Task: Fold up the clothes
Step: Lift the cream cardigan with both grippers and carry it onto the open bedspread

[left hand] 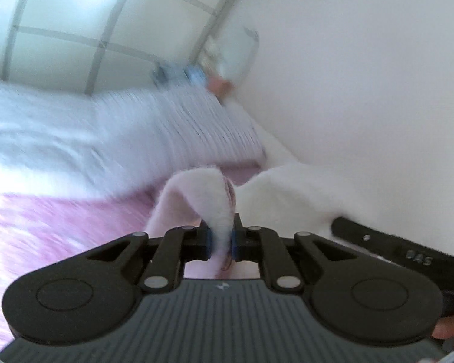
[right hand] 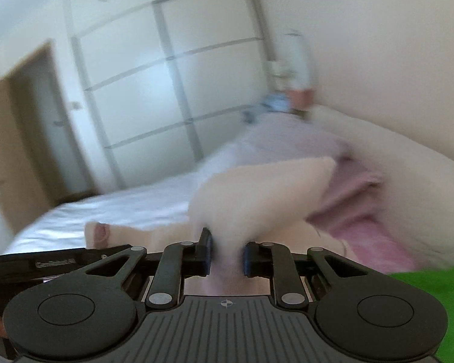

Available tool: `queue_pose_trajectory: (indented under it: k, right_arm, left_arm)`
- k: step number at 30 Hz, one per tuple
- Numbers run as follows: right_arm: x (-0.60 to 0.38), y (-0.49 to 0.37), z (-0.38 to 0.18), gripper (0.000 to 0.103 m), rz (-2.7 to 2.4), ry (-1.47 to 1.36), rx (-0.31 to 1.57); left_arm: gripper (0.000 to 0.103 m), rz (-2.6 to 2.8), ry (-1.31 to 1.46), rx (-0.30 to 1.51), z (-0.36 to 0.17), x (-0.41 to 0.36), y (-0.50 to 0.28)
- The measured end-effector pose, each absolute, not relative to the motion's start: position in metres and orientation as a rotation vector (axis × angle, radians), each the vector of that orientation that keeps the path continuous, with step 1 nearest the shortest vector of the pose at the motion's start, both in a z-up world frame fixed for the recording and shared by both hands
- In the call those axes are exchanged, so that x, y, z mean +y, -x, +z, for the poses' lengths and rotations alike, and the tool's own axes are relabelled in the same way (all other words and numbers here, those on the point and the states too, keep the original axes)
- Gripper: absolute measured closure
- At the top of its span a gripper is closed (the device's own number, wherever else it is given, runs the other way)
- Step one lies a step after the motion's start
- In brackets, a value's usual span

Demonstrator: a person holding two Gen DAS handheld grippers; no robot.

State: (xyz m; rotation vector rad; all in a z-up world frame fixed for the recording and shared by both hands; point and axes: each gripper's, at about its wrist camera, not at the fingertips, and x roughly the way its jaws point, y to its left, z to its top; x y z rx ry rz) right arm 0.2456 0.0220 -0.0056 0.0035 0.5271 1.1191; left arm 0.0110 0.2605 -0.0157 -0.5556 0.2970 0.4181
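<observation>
A pale pink fleecy garment (left hand: 196, 199) is held up over the bed. My left gripper (left hand: 221, 242) is shut on a bunched edge of it, which loops up and over the fingers. In the right wrist view the same garment (right hand: 257, 193) bulges above my right gripper (right hand: 227, 257), whose pads clamp a thick fold. A cuff with a darker pink lining (right hand: 101, 231) hangs at the left. The other gripper's black body (right hand: 45, 264) shows at the lower left here, and at the lower right (left hand: 408, 254) in the left wrist view. Both views are motion-blurred.
Below lies a bed with a pink blanket (left hand: 45, 230) and white sheet (right hand: 121, 208). A pillow (left hand: 196, 118) rests by the white wall (left hand: 363, 75). A panelled wardrobe (right hand: 166, 75) and a wooden door (right hand: 12, 151) stand beyond. Something green (right hand: 439, 290) sits at the lower right.
</observation>
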Motion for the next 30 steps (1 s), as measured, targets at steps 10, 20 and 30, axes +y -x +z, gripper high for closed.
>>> queue_pose_trajectory:
  k: [10, 20, 30]
  right_arm:
    - [0.145, -0.080, 0.055, 0.096, 1.466, -0.072, 0.422]
    - [0.248, 0.038, 0.095, 0.096, 1.669, -0.210, 0.452]
    - [0.305, 0.112, 0.186, 0.096, 1.874, -0.215, 0.289]
  left_arm:
    - [0.095, 0.685, 0.400, 0.060, 0.105, 0.289, 0.226]
    - [0.095, 0.848, 0.257, -0.028, 0.172, 0.293, 0.337]
    - [0.094, 0.966, 0.201, -0.135, 0.212, 0.284, 0.385]
